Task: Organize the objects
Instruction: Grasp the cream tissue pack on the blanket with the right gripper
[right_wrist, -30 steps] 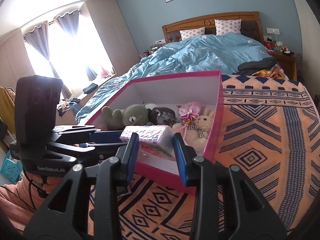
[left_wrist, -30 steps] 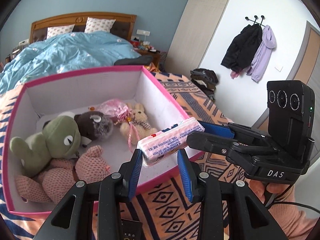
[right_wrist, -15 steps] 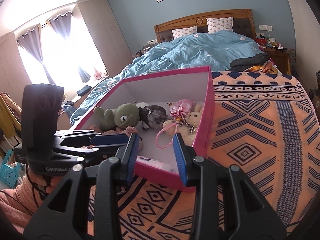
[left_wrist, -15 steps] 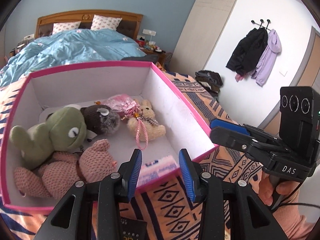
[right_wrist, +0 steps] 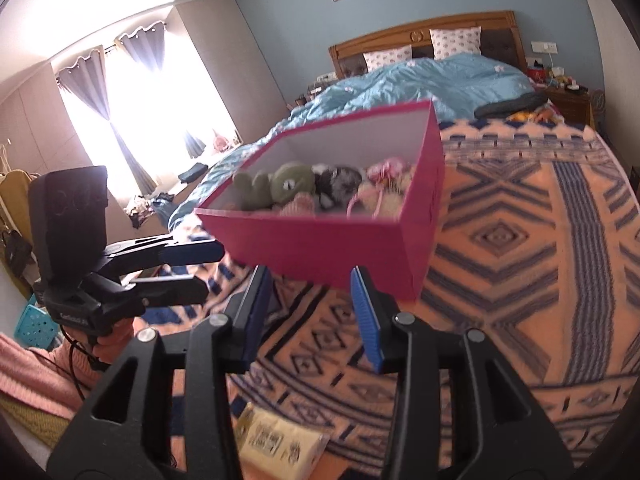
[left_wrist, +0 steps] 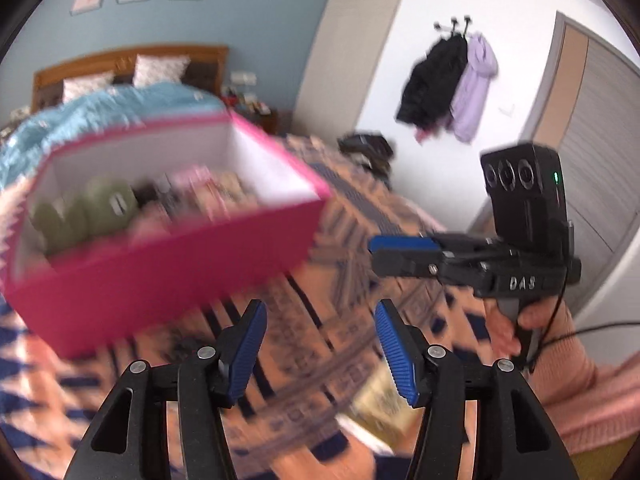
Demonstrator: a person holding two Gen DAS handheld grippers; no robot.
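A pink box (left_wrist: 168,264) (right_wrist: 332,248) stands on the patterned blanket and holds plush toys: a green one (right_wrist: 280,188), a dark grey one (right_wrist: 340,180), pink ones. The pink tissue pack is not visible inside it. A yellow tissue pack (right_wrist: 280,446) (left_wrist: 384,404) lies on the blanket at the near edge, below the grippers. My left gripper (left_wrist: 320,350) is open and empty, in front of the box. My right gripper (right_wrist: 312,316) is open and empty, also in front of the box. The left wrist view is motion-blurred.
The blanket (right_wrist: 520,260) covers the surface to the right of the box. A bed with a blue duvet (right_wrist: 432,80) lies behind. Coats (left_wrist: 448,88) hang on the wall. A blue basket (right_wrist: 34,322) stands on the floor at the left.
The pink tissue pack held between the two grippers dropped into the box. Both grippers have pulled back and down from the box. The yellow pack has come into view.
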